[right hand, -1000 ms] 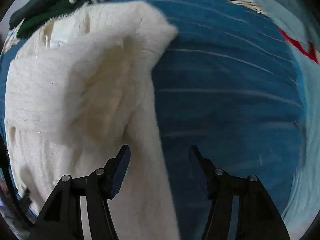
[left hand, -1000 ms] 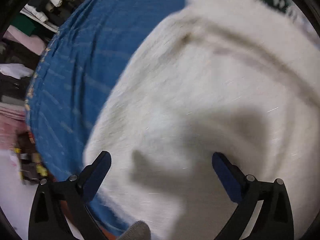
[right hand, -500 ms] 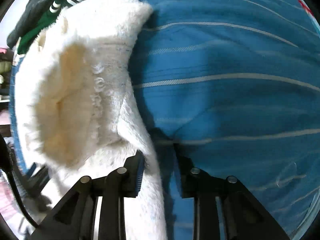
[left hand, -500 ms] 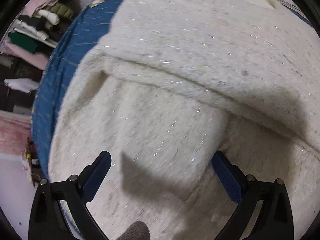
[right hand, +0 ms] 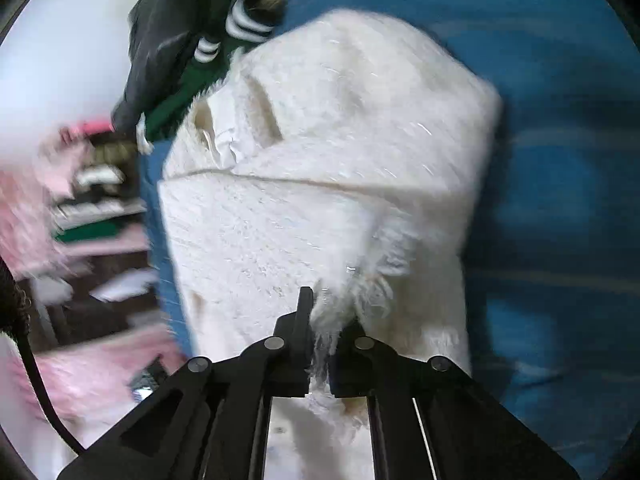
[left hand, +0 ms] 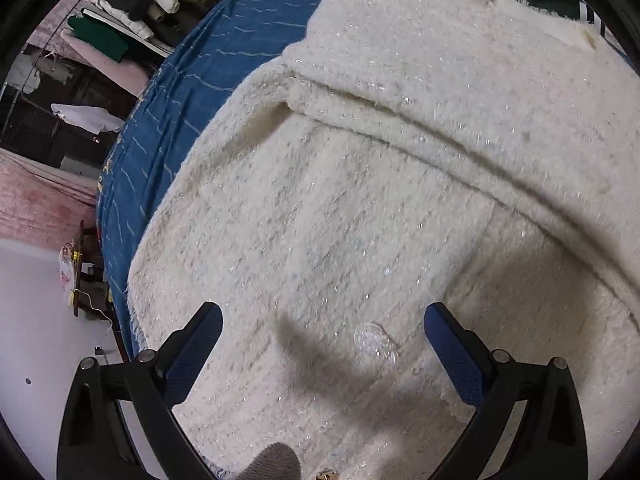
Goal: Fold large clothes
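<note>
My right gripper (right hand: 326, 320) has its jaws clamped on the fringed edge of the white coat (right hand: 320, 184) at the lower centre. My left gripper (left hand: 322, 332) is wide apart over the coat (left hand: 360, 200), holding nothing. The coat lies on the blue sheet (left hand: 168, 128), which fills the right of the right view.

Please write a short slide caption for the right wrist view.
Right gripper shut on the fringed edge of a cream fuzzy jacket lying on blue striped bedding.

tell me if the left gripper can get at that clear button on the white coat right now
Probably yes. The left gripper is open and empty, and the clear button lies exposed on the white coat between its fingers, with nothing covering it. The right gripper holds fabric elsewhere.
</note>
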`<state>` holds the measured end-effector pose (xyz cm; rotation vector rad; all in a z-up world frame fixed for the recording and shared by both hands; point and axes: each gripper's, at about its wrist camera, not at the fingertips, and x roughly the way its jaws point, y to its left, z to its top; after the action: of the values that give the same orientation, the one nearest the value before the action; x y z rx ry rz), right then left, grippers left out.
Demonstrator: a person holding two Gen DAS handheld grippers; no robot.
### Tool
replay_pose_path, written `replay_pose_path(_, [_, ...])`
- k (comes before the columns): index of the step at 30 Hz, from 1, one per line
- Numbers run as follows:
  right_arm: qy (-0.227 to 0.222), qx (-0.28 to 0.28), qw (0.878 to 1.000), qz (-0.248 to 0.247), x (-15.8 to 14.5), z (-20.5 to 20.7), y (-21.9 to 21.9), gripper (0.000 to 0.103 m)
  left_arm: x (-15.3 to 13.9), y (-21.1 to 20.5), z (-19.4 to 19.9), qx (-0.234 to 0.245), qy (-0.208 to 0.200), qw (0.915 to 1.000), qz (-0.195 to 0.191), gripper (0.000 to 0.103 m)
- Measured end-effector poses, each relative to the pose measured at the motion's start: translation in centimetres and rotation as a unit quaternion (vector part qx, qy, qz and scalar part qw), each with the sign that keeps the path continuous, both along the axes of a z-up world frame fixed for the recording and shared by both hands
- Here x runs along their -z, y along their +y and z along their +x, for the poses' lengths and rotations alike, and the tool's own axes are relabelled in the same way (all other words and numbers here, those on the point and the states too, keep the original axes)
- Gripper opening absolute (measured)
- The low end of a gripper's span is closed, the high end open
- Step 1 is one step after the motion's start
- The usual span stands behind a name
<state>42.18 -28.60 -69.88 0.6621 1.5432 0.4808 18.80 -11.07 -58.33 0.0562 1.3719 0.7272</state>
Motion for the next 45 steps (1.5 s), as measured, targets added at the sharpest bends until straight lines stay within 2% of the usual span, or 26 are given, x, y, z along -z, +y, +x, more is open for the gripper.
replay_pose_path(2, [-0.069,-0.023,0.997,-0.032,-4.1,0.4,1.4,0.005,-0.4,-0.6,-0.4,0.002,-0.003,1.0,0.004,0.103])
replay_pose_path(4, [-0.129,-0.023,0.991,-0.033,-7.5,0.2,1.2,0.005,-0.4,-0.5,-0.6,-0.004,-0.003,1.0,0.004,0.103])
replay_pose_path(6, [-0.164,-0.023,0.986,-0.032,-9.3,0.8,0.8,0.005,-0.5,-0.7,-0.8,-0.01,-0.004,0.9999,-0.001,0.103])
replay_pose_path(8, [-0.186,-0.041,0.979,-0.068,-9.5,1.5,0.2,0.005,-0.6,-1.0,-0.9,-0.009,-0.003,1.0,-0.002,0.103])
replay_pose_path(10, [-0.16,-0.071,0.979,-0.102,-7.1,2.0,0.1,0.006,-0.6,-1.4,-1.0,0.004,0.0,1.0,0.007,0.103])
replay_pose_path(12, [-0.089,-0.106,0.979,-0.147,-2.5,2.8,0.3,0.018,-0.2,-1.9,-1.1,0.021,0.01,0.9994,0.026,0.103])
replay_pose_path(14, [-0.074,-0.092,0.982,-0.148,-1.4,2.4,-0.9,0.027,0.1,-2.5,-1.2,0.036,0.021,0.9979,0.049,0.103])
replay_pose_path(15, [-0.076,-0.084,0.983,-0.143,-1.6,2.2,-1.7,0.042,0.3,-2.8,-1.2,0.045,0.027,0.9966,0.064,0.103])
replay_pose_path(17, [-0.089,-0.068,0.982,-0.154,-2.9,1.1,-3.6,0.06,0.3,-3.6,-1.3,0.061,0.035,0.9935,0.089,0.103])
replay_pose_path(19, [-0.091,-0.057,0.98,-0.166,-3.7,-0.2,-5.5,0.06,-0.5,-5.4,-1.8,0.09,0.04,0.9873,0.124,0.103])
replay_pose_path(22, [-0.083,-0.047,0.976,-0.196,-4.5,-3.1,-8.6,0.06,-2.5,-10.1,-3.3,0.165,0.034,0.9636,0.208,0.103])
replay_pose_path(24, [-0.074,-0.042,0.971,-0.225,-4.6,-5.1,-10.0,0.06,-3.4,-13.1,-4.4,0.186,0.044,0.9569,0.219,0.103])
replay_pose_path(25, [-0.068,-0.039,0.968,-0.237,-4.8,-6.2,-10.9,0.06,-3.7,-14.8,-5.1,0.195,0.05,0.9546,0.219,0.103])
replay_pose_path(27, [-0.05,-0.032,0.963,-0.262,-5.2,-8.7,-12.6,0.06,-4.0,-18.9,-6.6,0.214,0.073,0.9546,0.194,0.103])
replay_pose_path(30, [-0.022,-0.019,0.959,-0.282,-5.4,-11.6,-14.7,0.06,-3.9,-23.2,-8.7,0.222,0.094,0.9616,0.13,0.103])
replay_pose_path(33, [-0.004,-0.007,0.953,-0.302,-5.6,-14.0,-17.3,0.06,-2.8,-26.9,-10.3,0.218,0.112,0.966,0.083,0.103])
replay_pose_path(35, [0.006,0.002,0.952,-0.306,-5.6,-14.9,-18.5,0.06,-1.2,-28.9,-11.1,0.217,0.125,0.9654,0.073,0.103])
replay_pose_path(37, [0.017,0.015,0.95,-0.311,-5.5,-15.6,-19.9,0.06,0.5,-30.1,-11.3,0.223,0.132,0.9622,0.084,0.103])
replay_pose_path(40, [0.024,0.03,0.95,-0.31,-5.5,-15.6,-21.2,0.06,3.6,-29.7,-10.7,0.225,0.142,0.9577,0.109,0.103])
replay_pose_path(43, [0.021,0.032,0.952,-0.304,-5.7,-15.3,-21.7,0.06,4.0,-27.0,-9.3,0.194,0.116,0.9707,0.081,0.103])
replay_pose_path(44, [0.021,0.031,0.952,-0.303,-5.8,-14.9,-21.6,0.06,3.5,-26.0,-8.9,0.185,0.103,0.9741,0.08,0.094])
replay_pose_path(45, [0.019,0.029,0.953,-0.301,-5.8,-14.4,-21.4,0.06,3.0,-25.1,-8.5,0.177,0.09,0.9767,0.082,0.079])
